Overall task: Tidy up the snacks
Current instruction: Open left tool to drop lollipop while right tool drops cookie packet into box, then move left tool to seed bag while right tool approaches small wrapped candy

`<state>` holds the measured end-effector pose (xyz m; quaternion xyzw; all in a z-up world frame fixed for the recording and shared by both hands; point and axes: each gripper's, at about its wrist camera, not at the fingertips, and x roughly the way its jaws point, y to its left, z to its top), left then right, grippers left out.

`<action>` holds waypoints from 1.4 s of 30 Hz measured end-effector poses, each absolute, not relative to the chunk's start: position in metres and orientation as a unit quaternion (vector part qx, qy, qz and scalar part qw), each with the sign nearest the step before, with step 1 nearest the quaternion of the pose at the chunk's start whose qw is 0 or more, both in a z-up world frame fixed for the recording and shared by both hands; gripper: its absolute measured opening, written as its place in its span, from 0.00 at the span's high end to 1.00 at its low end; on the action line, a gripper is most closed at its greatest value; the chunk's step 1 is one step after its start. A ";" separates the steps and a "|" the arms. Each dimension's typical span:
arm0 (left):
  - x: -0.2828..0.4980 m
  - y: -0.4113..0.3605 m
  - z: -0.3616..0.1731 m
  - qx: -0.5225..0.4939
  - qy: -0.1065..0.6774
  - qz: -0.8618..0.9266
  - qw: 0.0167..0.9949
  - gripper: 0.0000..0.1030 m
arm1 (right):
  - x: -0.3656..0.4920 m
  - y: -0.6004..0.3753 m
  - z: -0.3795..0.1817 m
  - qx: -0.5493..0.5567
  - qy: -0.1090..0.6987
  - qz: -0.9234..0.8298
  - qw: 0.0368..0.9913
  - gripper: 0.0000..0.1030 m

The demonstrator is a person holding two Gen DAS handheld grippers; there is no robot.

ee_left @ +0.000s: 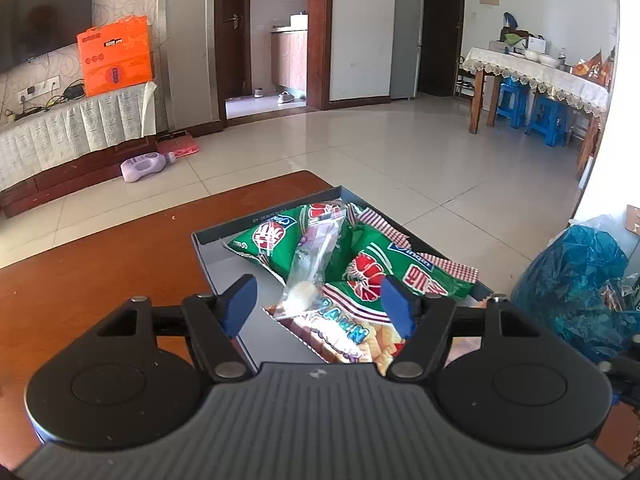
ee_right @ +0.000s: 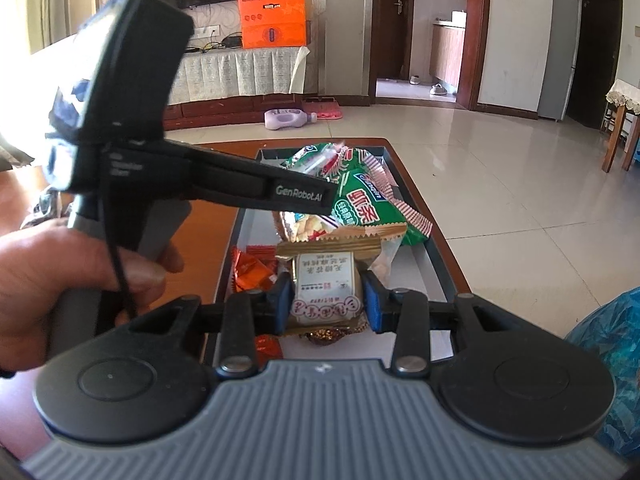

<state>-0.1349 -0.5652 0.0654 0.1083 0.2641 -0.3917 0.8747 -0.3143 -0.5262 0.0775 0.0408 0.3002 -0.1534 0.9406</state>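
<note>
A shallow dark grey box [ee_left: 260, 218] sits on the red-brown table [ee_left: 100, 264] and holds the snacks. Two green prawn-cracker bags [ee_left: 400, 270] lie at its far end, with a clear packet of white sweets [ee_left: 312, 268] on top and a pale prawn-chip bag [ee_left: 348, 330] nearer. My left gripper [ee_left: 318, 304] hangs open just above these, its blue pads clear of the clear packet. My right gripper [ee_right: 326, 300] is shut on a gold-edged packet with a white label [ee_right: 326, 284], held over the near end of the box [ee_right: 438, 258]. Red-orange wrappers [ee_right: 250, 268] lie in the box to its left.
A person's hand [ee_right: 60, 284] holds the left gripper's handle, which crosses the right wrist view. A crumpled blue plastic bag [ee_left: 576, 284] sits off the table's right side. On the tiled floor beyond lie a lilac bottle [ee_left: 144, 166] and a pink mat.
</note>
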 end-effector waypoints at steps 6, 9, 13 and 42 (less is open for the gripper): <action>-0.137 -0.554 0.069 0.111 0.261 -0.395 0.874 0.25 | -0.306 -0.531 0.068 0.040 0.302 -0.164 0.938 0.61; -0.139 -0.546 0.069 0.111 0.261 -0.396 0.873 0.24 | -0.304 -0.533 0.062 0.044 0.309 -0.167 0.935 0.59; -0.145 -0.537 0.069 0.113 0.262 -0.394 0.874 0.24 | -0.303 -0.530 0.058 0.033 0.314 -0.173 0.933 0.54; -0.165 -0.394 0.108 0.080 0.260 -0.328 0.904 0.24 | -0.286 -0.435 0.092 0.003 0.235 -0.103 0.967 0.39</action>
